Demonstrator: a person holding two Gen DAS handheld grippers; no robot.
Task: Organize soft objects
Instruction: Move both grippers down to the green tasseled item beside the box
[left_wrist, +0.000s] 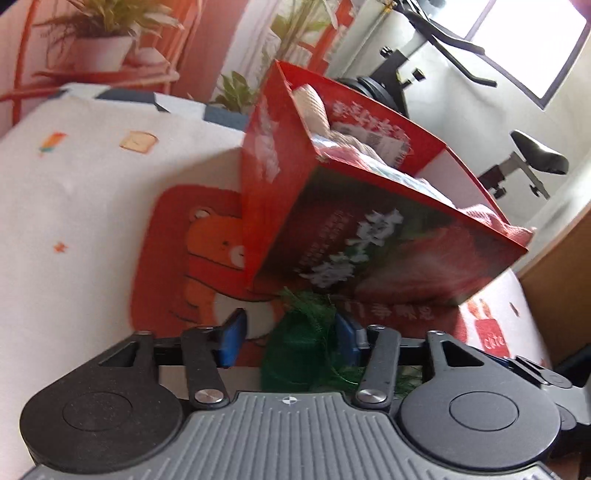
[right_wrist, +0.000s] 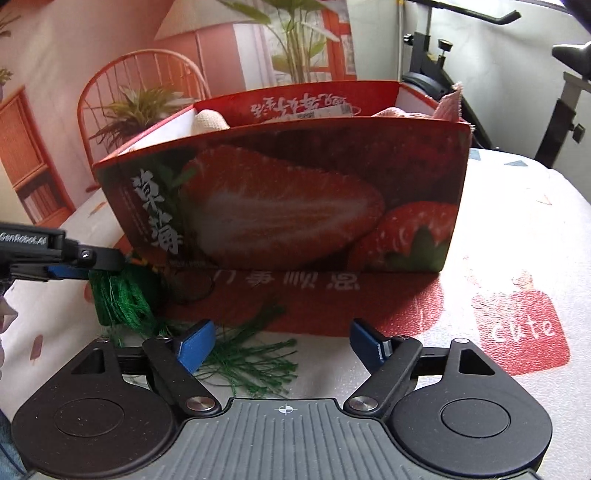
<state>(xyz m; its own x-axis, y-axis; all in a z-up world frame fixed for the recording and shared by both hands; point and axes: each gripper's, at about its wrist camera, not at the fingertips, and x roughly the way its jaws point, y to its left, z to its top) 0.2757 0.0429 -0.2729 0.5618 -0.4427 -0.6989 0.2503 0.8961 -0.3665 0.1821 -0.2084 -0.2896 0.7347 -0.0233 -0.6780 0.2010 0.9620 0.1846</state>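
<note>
The red strawberry box (right_wrist: 288, 199) stands centre frame in the right wrist view, on a cloth-covered surface (right_wrist: 517, 229) printed with cartoon motifs. Soft items fill it: a cream knit piece (right_wrist: 208, 122) at its upper left and pink cloth (right_wrist: 448, 103) over its upper right rim.

The green tassel (right_wrist: 123, 295) lies at the box's lower left corner, its loose strands trailing toward lower centre.

Left tool (left_wrist: 291, 338): the tassel (left_wrist: 295, 350) sits between its blue pads (left_wrist: 232, 341). The right-hand pad touches the green bundle; a gap shows at the left-hand pad. No firm pinch can be confirmed.

Right tool (right_wrist: 282, 343): spread wide, holding nothing, low centre of its frame; a few green strands lie beside its left-hand pad.

An exercise bike (left_wrist: 443, 74) stands at upper right.
</note>
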